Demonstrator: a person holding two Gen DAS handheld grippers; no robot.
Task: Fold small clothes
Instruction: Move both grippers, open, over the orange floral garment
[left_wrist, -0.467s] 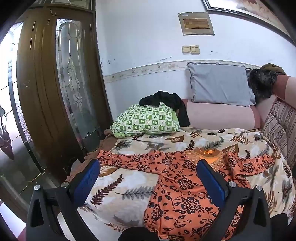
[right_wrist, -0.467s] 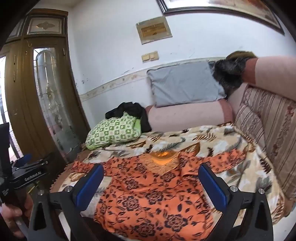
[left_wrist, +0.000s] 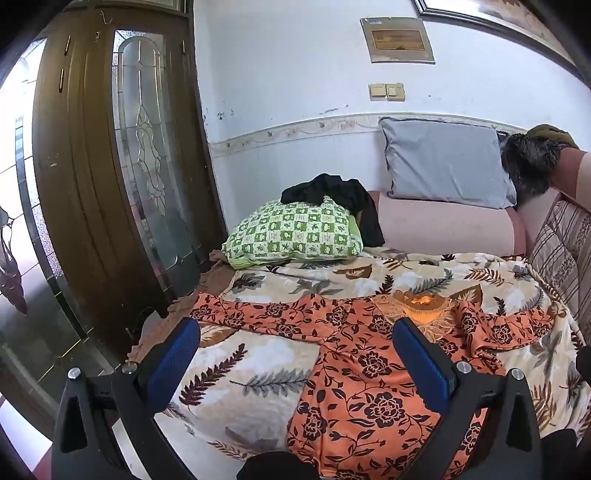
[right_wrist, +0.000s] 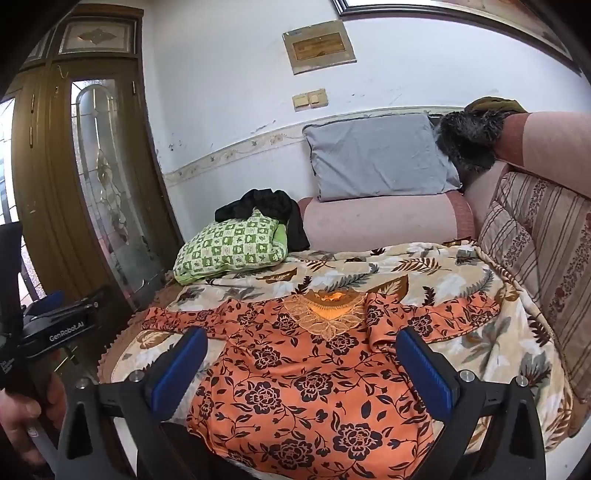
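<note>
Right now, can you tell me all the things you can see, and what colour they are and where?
flowery top: one, orange with dark flowers, spread flat on the blanket, sleeves out to both sides
blanket: one, cream with brown and grey leaves, covering the sofa seat
checked pillow: one, green and white, at the far left end of the blanket
dark garment: one, black, bunched on and behind the checked pillow
grey pillow: one, leaning against the wall
furry thing: one, dark, on the sofa arm; cannot tell what it is
door: one, brown wood with patterned glass, at the left
left tongs: blue pads, open, above the top
right tongs: blue pads, open, above the top
</note>
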